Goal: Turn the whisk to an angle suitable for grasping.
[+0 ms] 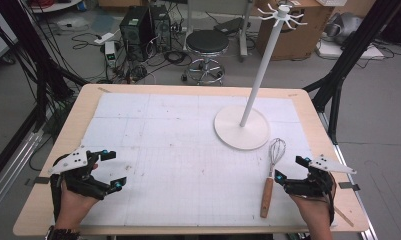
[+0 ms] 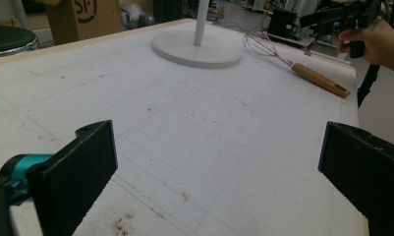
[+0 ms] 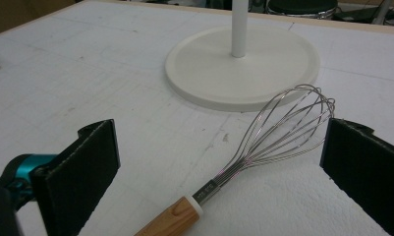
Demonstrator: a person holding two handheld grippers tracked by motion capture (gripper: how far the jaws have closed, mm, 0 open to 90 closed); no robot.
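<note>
Tool, right (image 1: 290, 169): you hold it low at the near right corner of the table (image 1: 153, 150), jaws spread wide and gripping nothing, aimed across the table at the whisk (image 1: 271, 172); in the right gripper view the whisk's wire head (image 3: 288, 125) lies between the two black jaws, apart from both, so you look lined up for a pick rather than already on it. Tool, left (image 1: 109, 169): released as well, jaws wide over bare white matting at the near left, well apart from everything; it seems parked there to keep clear until needed. Whisk: flat on the table just left of your right tool, wooden handle (image 1: 266, 196) toward you, wires pointing at the stand, its head just short of the stand's base. That lie leaves the handle as the easy part to take, and the left gripper view shows what may be a hanging hole at the handle's end (image 2: 338, 89), though it is too small to be sure. Stand (image 1: 258, 75): white, round base (image 1: 241, 128) on the far right of the table, upright pole, ring of bare hooks (image 1: 284, 14) at the top, probably where the whisk is meant to hang. Stool (image 1: 207, 45) and computer cases sit on the floor beyond.
</note>
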